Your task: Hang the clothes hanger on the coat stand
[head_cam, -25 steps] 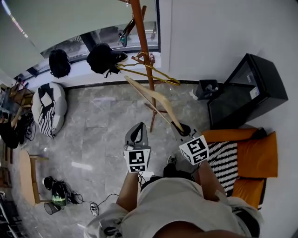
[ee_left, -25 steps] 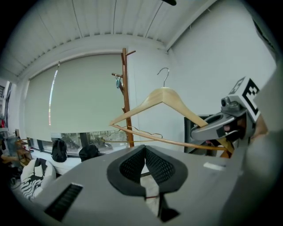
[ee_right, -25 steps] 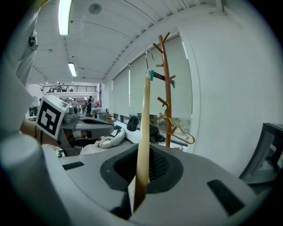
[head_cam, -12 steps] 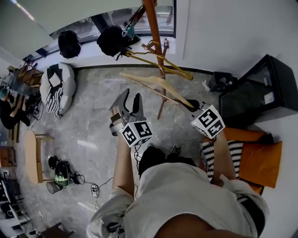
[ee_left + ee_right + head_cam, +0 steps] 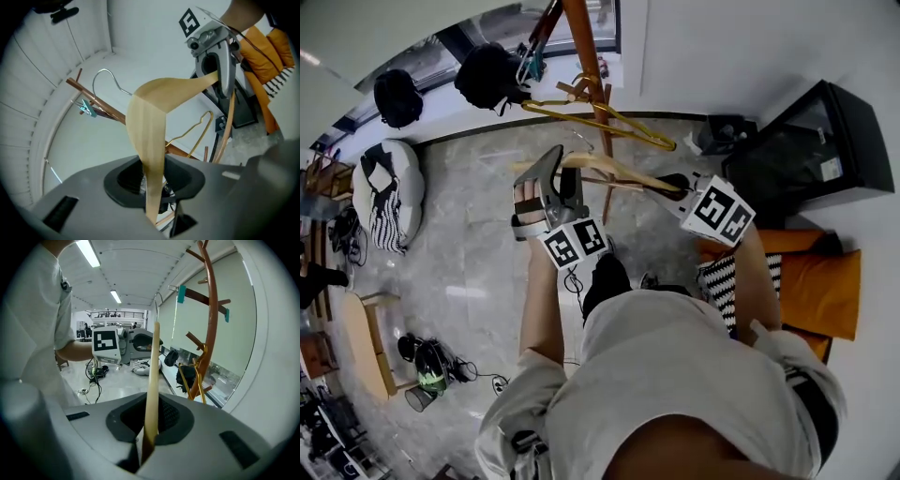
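With hanger (image 5: 619,172) lying 9-to-3, right gripper (image 5: 675,183) clenched its 3 o'clock end, left gripper (image 5: 562,174) jaws were opening round it, coat stand (image 5: 586,56) at 12 o'clock.

Bright, even daylight enters by the window (image 5: 441,49) at 12 o'clock in the head view. Ceiling lights (image 5: 88,253) glare at 11 o'clock in the right gripper view. Both gripper views bend and darken at the corners, and the hanger (image 5: 149,136) blurs near the lens.
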The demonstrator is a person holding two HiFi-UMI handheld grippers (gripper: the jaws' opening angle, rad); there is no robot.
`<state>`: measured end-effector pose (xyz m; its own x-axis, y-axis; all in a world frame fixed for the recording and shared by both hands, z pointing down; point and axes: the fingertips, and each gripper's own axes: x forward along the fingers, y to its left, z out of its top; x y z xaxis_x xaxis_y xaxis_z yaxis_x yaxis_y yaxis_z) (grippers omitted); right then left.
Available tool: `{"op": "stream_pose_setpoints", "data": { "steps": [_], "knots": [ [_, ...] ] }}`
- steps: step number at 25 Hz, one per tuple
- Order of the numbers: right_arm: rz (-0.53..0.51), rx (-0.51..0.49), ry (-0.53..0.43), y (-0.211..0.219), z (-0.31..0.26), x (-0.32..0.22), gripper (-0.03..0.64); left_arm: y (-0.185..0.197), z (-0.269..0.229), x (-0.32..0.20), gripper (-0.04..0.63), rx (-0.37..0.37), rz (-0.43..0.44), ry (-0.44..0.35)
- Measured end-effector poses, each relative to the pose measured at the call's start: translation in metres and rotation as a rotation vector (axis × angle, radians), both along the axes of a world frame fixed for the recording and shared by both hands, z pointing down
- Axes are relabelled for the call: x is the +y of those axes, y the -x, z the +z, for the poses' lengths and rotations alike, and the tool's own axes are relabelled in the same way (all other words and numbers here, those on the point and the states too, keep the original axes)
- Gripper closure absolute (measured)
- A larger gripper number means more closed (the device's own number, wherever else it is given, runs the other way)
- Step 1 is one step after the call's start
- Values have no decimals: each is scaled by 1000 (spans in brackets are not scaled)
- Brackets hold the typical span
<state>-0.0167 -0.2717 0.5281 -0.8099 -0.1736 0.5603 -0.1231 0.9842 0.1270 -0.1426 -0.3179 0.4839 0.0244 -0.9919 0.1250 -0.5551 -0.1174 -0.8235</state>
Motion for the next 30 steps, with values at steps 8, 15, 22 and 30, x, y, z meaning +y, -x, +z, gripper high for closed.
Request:
{"op": "stream_pose_setpoints", "data": {
  "steps": [8,15,22,30],
  "knots": [
    [3,33,-91,17,4,-22,603,17,9,-16,492,88,-14,90],
    [119,183,-351,28,0,-49,567,31,23,-16,492,183,-55,217],
    [219,205,-618,45,-15,-53,522,16,37,-2,494,229,-35,306],
    [216,169,-700,61,-55,-44,524,19,8,4,494,216,-30,295]
  ]
}}
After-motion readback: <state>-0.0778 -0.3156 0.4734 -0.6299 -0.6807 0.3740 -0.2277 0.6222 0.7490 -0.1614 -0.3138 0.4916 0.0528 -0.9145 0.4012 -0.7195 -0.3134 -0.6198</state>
